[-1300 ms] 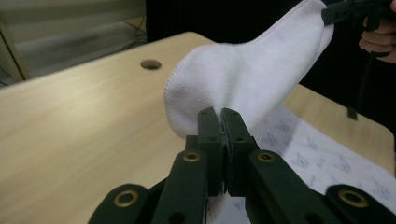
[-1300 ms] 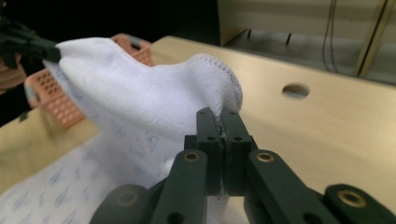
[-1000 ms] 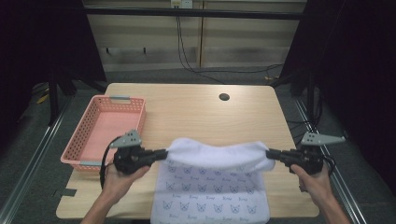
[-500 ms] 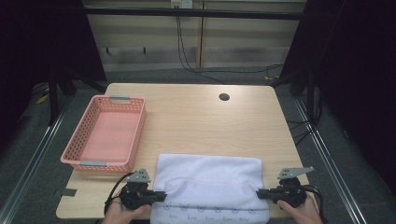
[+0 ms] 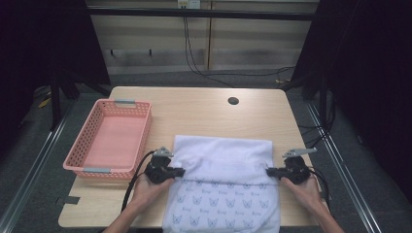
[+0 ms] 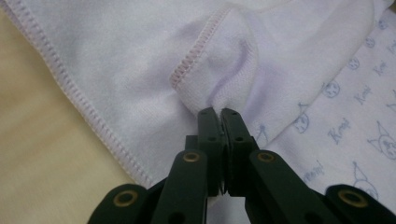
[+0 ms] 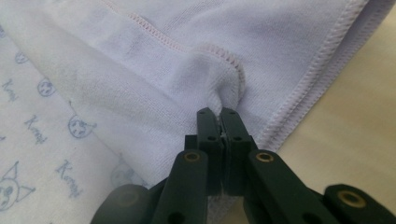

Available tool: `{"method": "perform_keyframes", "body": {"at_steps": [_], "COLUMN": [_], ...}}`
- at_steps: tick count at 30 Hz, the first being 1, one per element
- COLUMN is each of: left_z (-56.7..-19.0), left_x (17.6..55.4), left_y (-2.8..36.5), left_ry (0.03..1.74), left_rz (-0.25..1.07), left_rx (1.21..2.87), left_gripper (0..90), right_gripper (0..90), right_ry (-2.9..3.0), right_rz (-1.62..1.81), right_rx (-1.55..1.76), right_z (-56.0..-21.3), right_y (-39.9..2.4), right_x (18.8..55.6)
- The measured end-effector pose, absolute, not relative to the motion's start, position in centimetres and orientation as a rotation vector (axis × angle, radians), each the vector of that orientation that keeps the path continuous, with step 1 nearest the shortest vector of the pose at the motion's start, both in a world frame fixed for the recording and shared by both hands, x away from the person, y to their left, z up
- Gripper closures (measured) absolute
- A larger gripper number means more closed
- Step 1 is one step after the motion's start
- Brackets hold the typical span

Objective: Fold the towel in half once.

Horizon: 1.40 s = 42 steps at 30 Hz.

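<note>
A white towel (image 5: pixel 223 160) with small blue cat prints lies on the near half of the wooden table, its far part folded back over the printed side. My left gripper (image 5: pixel 180 171) is shut on the folded edge at the towel's left side; the left gripper view shows the jaws pinching a bunched corner of the towel (image 6: pixel 224 88). My right gripper (image 5: pixel 268 171) is shut on the matching edge at the right side, with the towel (image 7: pixel 219 84) pinched between its jaws near the stitched hem.
A pink plastic basket (image 5: pixel 82 145) stands on the table's left part, close to my left hand. A round cable hole (image 5: pixel 233 101) sits in the tabletop at the far right. Bare wood lies beyond the towel.
Both grippers went from holding the towel's edge lifted to low at the table, toward the near side. The held edge now lies folded over the printed part.
</note>
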<state>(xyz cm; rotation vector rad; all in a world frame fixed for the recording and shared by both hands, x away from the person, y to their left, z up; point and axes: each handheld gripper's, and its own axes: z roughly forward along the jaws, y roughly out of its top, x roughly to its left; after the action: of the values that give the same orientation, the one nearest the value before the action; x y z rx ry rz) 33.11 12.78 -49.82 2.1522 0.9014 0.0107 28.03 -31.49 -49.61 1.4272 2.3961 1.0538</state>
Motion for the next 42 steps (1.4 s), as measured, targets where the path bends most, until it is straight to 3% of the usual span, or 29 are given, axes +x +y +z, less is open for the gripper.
{"method": "perform_keyframes", "body": {"at_steps": [11,24,30,36,42], "left_z": [-50.3,-50.7,-49.3,-43.2,-39.6], "left_x": [40.7,44.8,43.8,41.8,39.2], "left_y": [11.2,11.8,12.4,13.0,15.2], "left_ry": [1.033,1.133,1.084,0.938,0.852], "left_rz": [0.111,0.139,0.128,0.189,0.217], "left_rx": [2.072,1.988,1.931,1.856,1.828], "left_gripper": [87.8,87.7,87.8,87.8,87.7], "right_gripper": [89.2,88.9,89.0,89.0,88.9], "right_ry": [2.244,2.137,2.138,2.073,2.074], "right_rz": [1.091,0.997,1.174,1.359,1.457], "right_rx": [1.520,1.612,1.542,1.400,1.246], "right_z": [-50.4,-50.3,-49.1,-43.0,-38.3], "right_y": [-32.5,-30.5,-30.6,-33.1,-33.7], "right_x": [36.2,42.7,42.2,40.3,36.6]}}
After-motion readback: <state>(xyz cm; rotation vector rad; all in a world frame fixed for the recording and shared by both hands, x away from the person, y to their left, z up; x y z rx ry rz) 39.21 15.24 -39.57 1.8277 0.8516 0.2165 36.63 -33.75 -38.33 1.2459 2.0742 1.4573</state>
